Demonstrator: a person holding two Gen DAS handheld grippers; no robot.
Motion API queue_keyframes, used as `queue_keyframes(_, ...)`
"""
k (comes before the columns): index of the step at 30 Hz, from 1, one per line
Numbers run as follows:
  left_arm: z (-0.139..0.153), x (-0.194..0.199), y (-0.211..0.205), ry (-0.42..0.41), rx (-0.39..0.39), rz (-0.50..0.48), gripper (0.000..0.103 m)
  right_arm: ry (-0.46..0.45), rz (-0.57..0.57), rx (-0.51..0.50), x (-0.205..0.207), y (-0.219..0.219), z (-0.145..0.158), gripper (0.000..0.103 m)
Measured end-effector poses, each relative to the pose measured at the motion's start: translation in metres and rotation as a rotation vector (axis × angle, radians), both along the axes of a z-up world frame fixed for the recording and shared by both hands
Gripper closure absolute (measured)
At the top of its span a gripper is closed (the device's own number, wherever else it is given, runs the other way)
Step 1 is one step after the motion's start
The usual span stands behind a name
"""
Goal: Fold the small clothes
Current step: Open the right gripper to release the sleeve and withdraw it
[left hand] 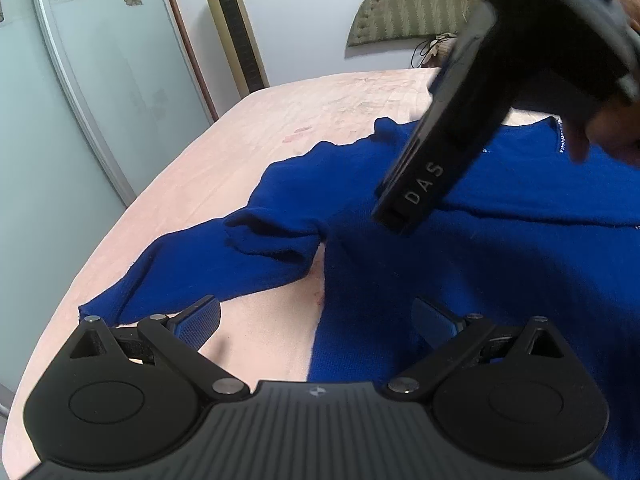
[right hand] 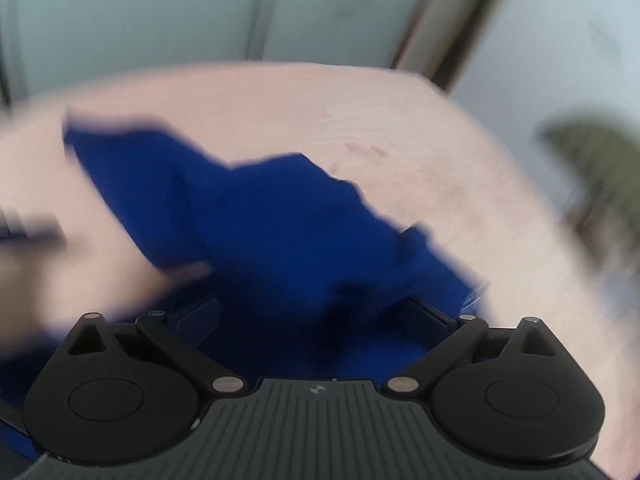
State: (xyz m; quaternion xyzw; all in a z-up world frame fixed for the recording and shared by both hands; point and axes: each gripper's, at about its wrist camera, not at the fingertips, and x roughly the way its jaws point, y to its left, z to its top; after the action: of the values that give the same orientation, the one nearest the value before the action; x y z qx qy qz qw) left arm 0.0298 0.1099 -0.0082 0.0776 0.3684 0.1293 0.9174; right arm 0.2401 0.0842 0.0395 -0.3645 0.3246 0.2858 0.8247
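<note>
You're working the blue sweater (left hand: 500, 248) on the pink bed (left hand: 248, 152), left gripper (left hand: 316, 322) and right gripper (right hand: 316, 316) both gaping empty; be pinching the lower-left sleeve (left hand: 192, 268) cuff next.

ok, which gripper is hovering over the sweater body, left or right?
The right gripper: it hangs above the blue sweater body. The left gripper straddles the body's side edge.

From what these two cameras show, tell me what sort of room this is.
Most likely a bedroom in a home. A blue sweater lies spread on a bed with a pink cover, a padded headboard stands against the wall behind it, and a frosted sliding wardrobe door with flower prints runs alongside.
</note>
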Motion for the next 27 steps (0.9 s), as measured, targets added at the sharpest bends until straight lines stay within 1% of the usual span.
queue_keyframes(1, 0.0, 0.0, 0.0, -0.001, -0.002, 0.001, 0.0, 0.008, -0.021, 0.029, 0.004, -0.002, 0.005, 0.002)
queue_keyframes(2, 0.0, 0.0, 0.001, 0.0, -0.004, 0.001, 0.0, 0.043, -0.049, 0.096, 0.01, -0.008, 0.011, 0.003)
queue_keyframes(3, 0.0, 0.0, 0.002, 0.0, -0.006, 0.003, 0.0, 0.089, -0.085, 0.194, 0.018, -0.017, 0.019, 0.003)
queue_keyframes(4, -0.001, 0.001, 0.002, 0.002, -0.006, 0.005, 0.0, 0.135, -0.125, 0.312, 0.026, -0.029, 0.027, 0.003)
queue_keyframes(6, -0.002, 0.001, 0.004, 0.004, -0.005, 0.01, 0.0, 0.198, -0.185, 0.502, 0.036, -0.053, 0.036, 0.003)
queue_keyframes(7, -0.002, 0.002, 0.005, 0.004, -0.006, 0.014, 0.0, 0.212, -0.222, 0.573, 0.04, -0.065, 0.038, 0.003)
queue_keyframes(8, -0.002, 0.002, 0.006, 0.003, -0.009, 0.017, 0.0, 0.215, -0.269, 0.619, 0.043, -0.075, 0.038, 0.003)
queue_keyframes(10, -0.001, 0.002, 0.009, 0.002, -0.02, 0.024, 0.0, 0.202, -0.367, 0.64, 0.045, -0.087, 0.033, 0.004)
queue_keyframes(12, -0.001, 0.001, 0.012, -0.003, -0.026, 0.029, 0.0, 0.191, -0.472, 0.619, 0.047, -0.098, 0.022, 0.003)
queue_keyframes(13, -0.001, 0.0, 0.013, -0.005, -0.025, 0.03, 0.0, 0.219, -0.517, 0.62, 0.049, -0.103, 0.014, 0.003)
queue_keyframes(14, -0.001, -0.001, 0.013, -0.006, -0.023, 0.033, 0.0, 0.279, -0.54, 0.635, 0.051, -0.108, 0.005, 0.003)
queue_keyframes(16, -0.001, -0.003, 0.014, -0.006, -0.022, 0.038, 0.0, 0.438, -0.557, 0.709, 0.058, -0.117, -0.014, 0.003)
queue_keyframes(18, -0.002, -0.003, 0.015, 0.001, -0.028, 0.044, 0.0, 0.558, -0.57, 0.78, 0.063, -0.119, -0.028, 0.004)
queue_keyframes(19, -0.002, -0.003, 0.016, 0.003, -0.031, 0.045, 0.0, 0.61, -0.564, 0.833, 0.065, -0.119, -0.031, 0.006)
queue_keyframes(21, -0.002, -0.005, 0.016, 0.002, -0.028, 0.043, 0.0, 0.673, -0.499, 1.018, 0.069, -0.121, -0.03, 0.006)
queue_keyframes(23, -0.001, -0.007, 0.016, -0.002, -0.014, 0.044, 0.0, 0.696, -0.422, 1.224, 0.069, -0.127, -0.025, 0.003)
queue_keyframes(24, -0.001, -0.007, 0.017, -0.004, -0.009, 0.046, 0.0, 0.677, -0.404, 1.29, 0.069, -0.13, -0.022, 0.001)
queue_keyframes(25, 0.0, -0.007, 0.018, -0.005, -0.007, 0.051, 0.0, 0.65, -0.399, 1.31, 0.068, -0.132, -0.019, 0.001)
queue_keyframes(26, 0.0, -0.008, 0.019, -0.006, -0.008, 0.056, 0.0, 0.618, -0.415, 1.294, 0.067, -0.133, -0.015, 0.001)
queue_keyframes(27, 0.001, -0.009, 0.021, -0.009, -0.011, 0.061, 0.0, 0.576, -0.45, 1.244, 0.065, -0.134, -0.012, 0.001)
